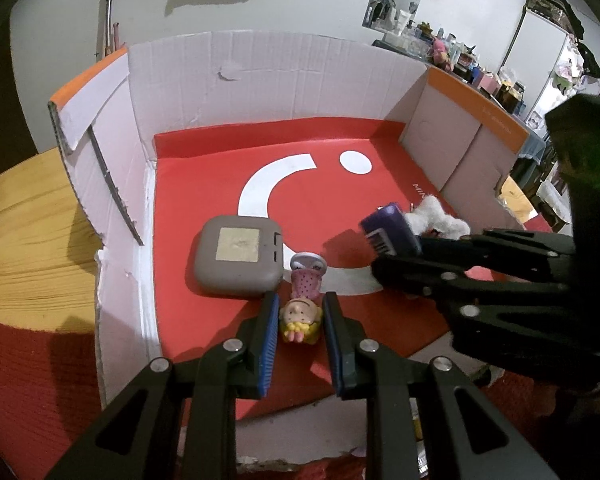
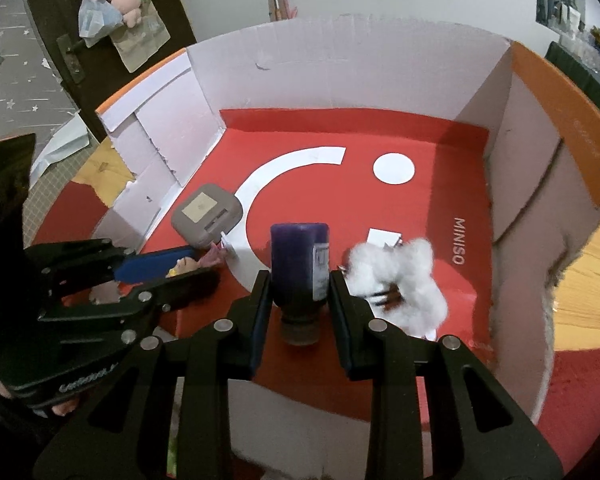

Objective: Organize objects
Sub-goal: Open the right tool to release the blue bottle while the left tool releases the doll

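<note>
Left wrist view: left gripper (image 1: 300, 312) closed on small doll figurine (image 1: 302, 312), lying on red box floor (image 1: 204, 152) just beside grey square case (image 1: 238, 258). Right wrist view: right gripper (image 2: 300, 286) clamps purple bottle (image 2: 300, 264), cap toward cam, white fluffy toy (image 2: 400, 276) just beside it inside cardboard box (image 2: 340, 64).

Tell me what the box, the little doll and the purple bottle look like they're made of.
Box: corrugated cardboard, matte white inside, judging by torn fluted edges and creases. Doll, between the left gripper's pads: probably moulded plastic or resin with painted, slightly glossy colours. Purple bottle, clamped in the right gripper: likely translucent plastic, smooth and shiny, with a paper label.
</note>
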